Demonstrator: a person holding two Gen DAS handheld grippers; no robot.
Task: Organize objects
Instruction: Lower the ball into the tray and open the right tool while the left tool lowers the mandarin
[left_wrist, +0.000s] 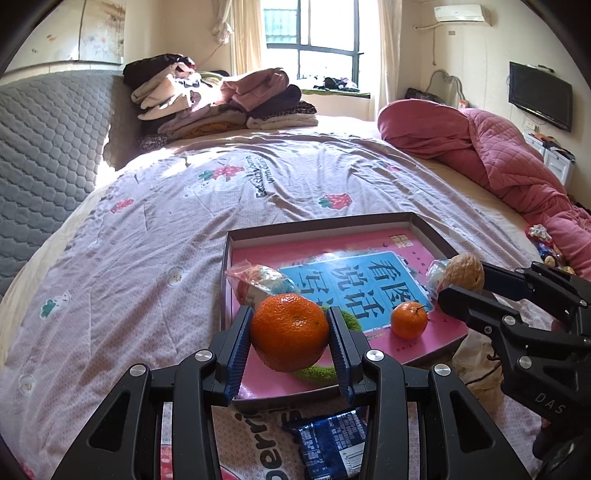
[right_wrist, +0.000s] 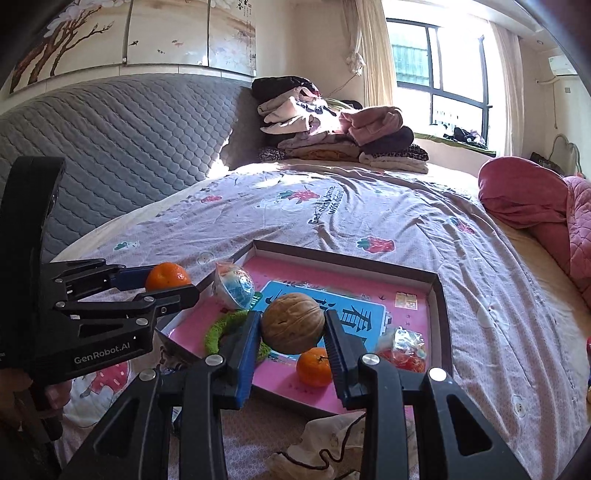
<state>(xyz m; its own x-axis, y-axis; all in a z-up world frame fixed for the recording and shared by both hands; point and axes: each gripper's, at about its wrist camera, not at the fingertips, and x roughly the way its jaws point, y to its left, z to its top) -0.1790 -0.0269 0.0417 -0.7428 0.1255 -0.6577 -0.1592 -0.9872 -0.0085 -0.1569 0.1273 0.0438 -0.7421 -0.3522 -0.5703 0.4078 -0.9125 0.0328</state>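
My left gripper (left_wrist: 290, 332) is shut on a large orange mandarin (left_wrist: 290, 330), held above the near edge of a shallow box (left_wrist: 317, 227) with a pink book (left_wrist: 399, 347) inside. My right gripper (right_wrist: 291, 328) is shut on a brown walnut (right_wrist: 292, 322) over the same box (right_wrist: 441, 291). In the box lie a small mandarin (left_wrist: 408, 319) (right_wrist: 314, 365), a green fuzzy ring (right_wrist: 218, 330), a clear capsule toy (right_wrist: 234, 284) and a wrapped candy packet (right_wrist: 404, 350). From the right wrist view the left gripper (right_wrist: 166, 282) shows at left with its mandarin (right_wrist: 168, 275); the left wrist view shows the walnut (left_wrist: 465, 273) at right.
The box rests on a bed with a strawberry-print cover (left_wrist: 184, 221). A blue snack wrapper (left_wrist: 332, 439) and a beige drawstring pouch (right_wrist: 325, 443) lie near the front. A pink quilt (left_wrist: 498, 162) bunches at right, folded clothes (left_wrist: 221, 99) are stacked at the back, beside a grey headboard (right_wrist: 129, 136).
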